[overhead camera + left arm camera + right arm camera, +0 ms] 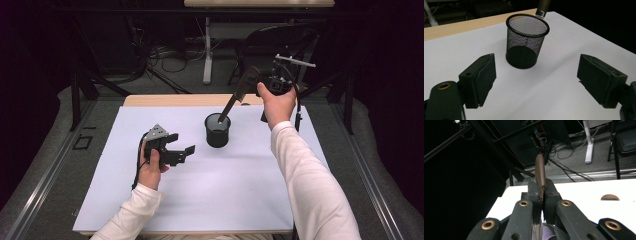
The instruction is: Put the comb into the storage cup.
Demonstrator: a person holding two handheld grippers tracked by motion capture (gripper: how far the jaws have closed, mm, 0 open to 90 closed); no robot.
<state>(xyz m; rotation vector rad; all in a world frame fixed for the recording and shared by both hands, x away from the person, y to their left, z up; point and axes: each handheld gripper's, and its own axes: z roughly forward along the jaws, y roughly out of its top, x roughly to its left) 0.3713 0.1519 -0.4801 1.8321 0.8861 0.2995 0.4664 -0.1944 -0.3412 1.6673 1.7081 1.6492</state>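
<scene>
High view looks down on a black wire-mesh cup (218,130), round and straight-walled with a solid rim, standing upright near the middle of a white sheet (200,200) that covers the table. A slim brown pen (239,94) with a silver tip slants down into the cup's mouth, its rounded upper end raised toward the far right. The right gripper (252,75), held above the table's far edge, has its black jaws pressed together on the pen's upper part; in the right gripper view the smooth brown barrel (540,171) rises from between the closed jaws. The left gripper (181,153) rests low on the sheet, near the cup's left side, its blocky matte jaws standing wide apart with nothing between them. A pale wooden table edge (170,100) shows beyond the sheet. Behind lie grey floor, tangled cables (165,57) and a dark chair (280,42).
</scene>
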